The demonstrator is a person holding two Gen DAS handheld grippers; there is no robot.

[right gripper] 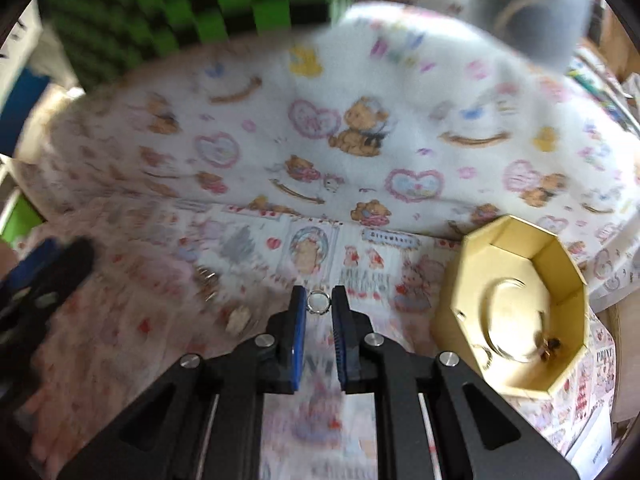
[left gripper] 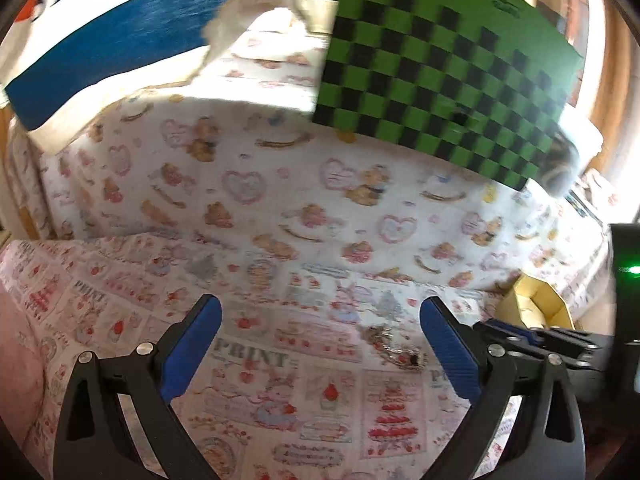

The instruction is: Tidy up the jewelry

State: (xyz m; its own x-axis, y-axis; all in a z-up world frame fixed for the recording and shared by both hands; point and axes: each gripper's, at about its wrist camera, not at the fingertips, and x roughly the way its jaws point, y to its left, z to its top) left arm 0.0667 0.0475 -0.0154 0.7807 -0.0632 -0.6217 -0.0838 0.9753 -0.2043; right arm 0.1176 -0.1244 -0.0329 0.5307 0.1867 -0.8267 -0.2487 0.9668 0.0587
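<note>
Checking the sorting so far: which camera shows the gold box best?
The right wrist view: the gold box shows its whole open inside, with a small dark piece in it. The left wrist view catches only a corner behind the other gripper.

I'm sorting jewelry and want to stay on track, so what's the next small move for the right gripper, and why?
Probably lift the ring and carry it toward the gold box. The right gripper has the ring between its fingertips, and the box sits open just to the right with one piece already inside.
</note>
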